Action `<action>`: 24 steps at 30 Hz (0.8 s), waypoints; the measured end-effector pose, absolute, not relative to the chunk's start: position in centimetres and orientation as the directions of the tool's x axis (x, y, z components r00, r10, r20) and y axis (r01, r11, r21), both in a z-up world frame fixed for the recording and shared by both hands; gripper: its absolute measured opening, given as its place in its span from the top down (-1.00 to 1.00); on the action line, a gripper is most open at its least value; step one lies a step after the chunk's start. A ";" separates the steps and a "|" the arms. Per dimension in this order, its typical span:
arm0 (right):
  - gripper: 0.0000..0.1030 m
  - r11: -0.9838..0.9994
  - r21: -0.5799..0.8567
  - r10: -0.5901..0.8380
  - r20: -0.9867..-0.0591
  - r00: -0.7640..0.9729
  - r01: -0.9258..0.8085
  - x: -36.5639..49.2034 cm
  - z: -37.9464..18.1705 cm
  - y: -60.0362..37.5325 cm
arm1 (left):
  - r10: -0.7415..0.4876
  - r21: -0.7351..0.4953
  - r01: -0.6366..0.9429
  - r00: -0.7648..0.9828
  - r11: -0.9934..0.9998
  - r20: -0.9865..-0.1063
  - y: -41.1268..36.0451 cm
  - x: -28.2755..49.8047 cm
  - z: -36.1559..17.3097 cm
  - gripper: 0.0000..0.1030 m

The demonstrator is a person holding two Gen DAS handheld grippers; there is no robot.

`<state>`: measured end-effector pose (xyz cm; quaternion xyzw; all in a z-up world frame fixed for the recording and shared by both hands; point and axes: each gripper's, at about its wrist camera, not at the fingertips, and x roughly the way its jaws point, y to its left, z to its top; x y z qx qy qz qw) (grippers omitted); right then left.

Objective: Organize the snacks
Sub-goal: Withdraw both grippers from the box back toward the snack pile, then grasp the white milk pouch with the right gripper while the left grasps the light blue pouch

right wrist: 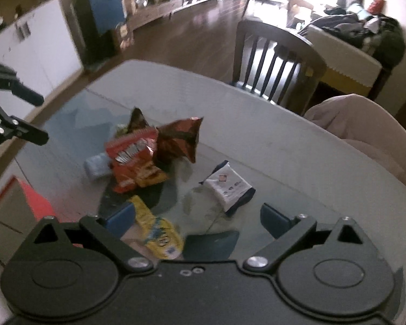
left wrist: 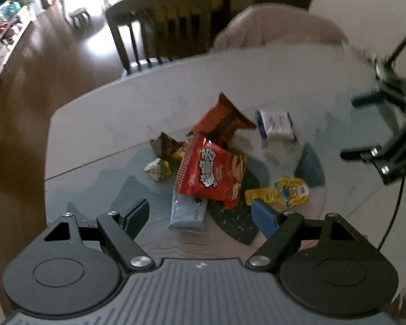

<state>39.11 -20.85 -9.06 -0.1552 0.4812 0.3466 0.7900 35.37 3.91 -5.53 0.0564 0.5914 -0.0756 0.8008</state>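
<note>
1. The left gripper point(left wrist: 200, 214) hangs over the near edge of the snack pile with its jaws wide and nothing between the blue pads.
2. The right gripper point(right wrist: 197, 219) is also spread wide and empty; in its own view a yellow packet point(right wrist: 159, 230) lies on the table just beside its left pad, not gripped.
3. The snacks sit in a loose heap on the grey table point(left wrist: 121, 113): a red chip bag point(left wrist: 211, 170) lies on top of a pale silver-blue packet point(left wrist: 188, 211).
4. Behind the red bag a dark orange bag point(left wrist: 224, 119) stands crumpled and tilted.
5. A white and navy packet point(left wrist: 276, 124) lies apart on the right side.
6. A small green and white packet point(left wrist: 158, 169) and a brown wrapper point(left wrist: 165, 145) sit at the left of the heap.
7. A dark wooden chair point(left wrist: 159, 27) stands beyond the table's far edge.
8. In the right wrist view an orange-edged box point(right wrist: 27, 203) shows at the lower left.
</note>
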 end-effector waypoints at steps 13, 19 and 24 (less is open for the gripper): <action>-0.78 0.626 0.051 0.325 -0.924 0.201 -0.778 45.3 -19.1 -18.6 | 0.044 0.067 0.337 0.076 0.939 -0.996 2.5 38.2 -15.7 -0.61; -0.77 0.583 0.053 0.320 -0.932 0.169 -0.811 47.3 -20.7 -16.8 | 0.071 0.060 0.361 -0.018 0.931 -0.997 3.2 38.7 -19.2 -0.61; -0.74 0.552 0.071 0.326 -0.935 0.137 -0.831 48.5 -21.8 -15.8 | 0.080 0.056 0.366 -0.051 0.929 -0.995 3.3 38.9 -20.9 -0.60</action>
